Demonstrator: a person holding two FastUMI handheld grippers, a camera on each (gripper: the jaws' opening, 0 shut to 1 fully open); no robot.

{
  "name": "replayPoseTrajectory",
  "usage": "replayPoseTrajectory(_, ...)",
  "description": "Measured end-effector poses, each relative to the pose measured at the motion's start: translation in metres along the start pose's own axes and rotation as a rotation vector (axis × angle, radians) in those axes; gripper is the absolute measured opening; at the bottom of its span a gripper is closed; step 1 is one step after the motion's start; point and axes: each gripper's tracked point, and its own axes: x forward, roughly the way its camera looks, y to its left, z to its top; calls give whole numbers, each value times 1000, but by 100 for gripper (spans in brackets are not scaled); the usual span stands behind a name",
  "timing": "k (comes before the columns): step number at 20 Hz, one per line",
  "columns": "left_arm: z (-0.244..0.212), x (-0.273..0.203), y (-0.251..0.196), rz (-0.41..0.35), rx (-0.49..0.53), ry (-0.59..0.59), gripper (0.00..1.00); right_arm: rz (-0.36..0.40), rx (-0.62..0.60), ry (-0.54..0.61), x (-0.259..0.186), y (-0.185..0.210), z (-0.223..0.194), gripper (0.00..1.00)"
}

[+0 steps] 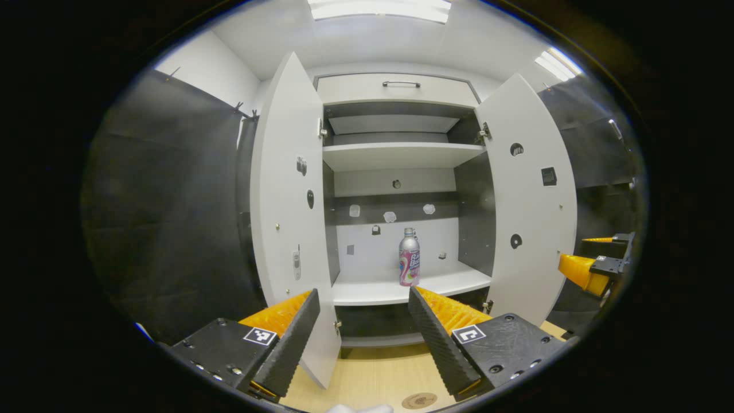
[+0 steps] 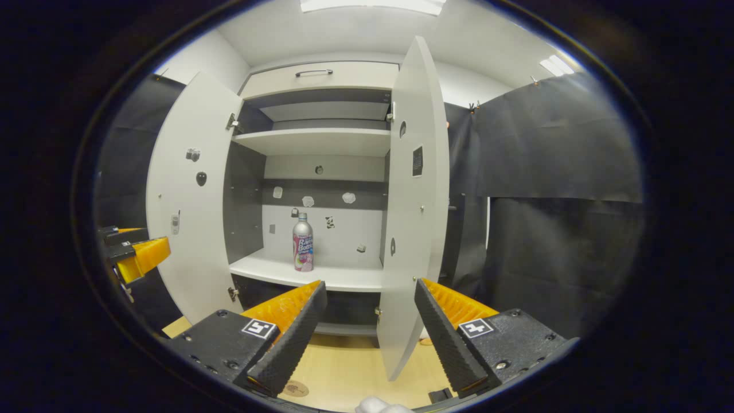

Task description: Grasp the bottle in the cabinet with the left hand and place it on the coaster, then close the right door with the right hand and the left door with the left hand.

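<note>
Ceiling light panels (image 1: 378,8) glow above, small stickers (image 1: 390,217) perhaps on back panel

silver-pink bottle (image 1: 409,264), white cabinet (image 1: 395,155)

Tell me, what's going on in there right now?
Left gripper open, nothing held; right gripper open too. Bottle upright on cabinet shelf, untouched. Both doors open, coaster bare on table. Path to bottle looks clear.
</note>
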Motion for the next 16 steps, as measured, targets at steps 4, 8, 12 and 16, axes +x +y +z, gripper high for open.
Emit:
replayPoseTrajectory(4,-1,22,-6,0,-5,5,96,8,1,20,4,0,-4,100)
replayPoseTrajectory(8,17,65,-12,-16,-25,-37,96,4,-9,21,7,-4,1,100)
replayPoseTrajectory(12,42,123,-23,-36,-31,-85,99,-7,-18,19,9,-8,7,100)
replayPoseTrajectory(16,71,184,-35,-48,-28,-136,96,-22,-44,15,9,-11,10,100)
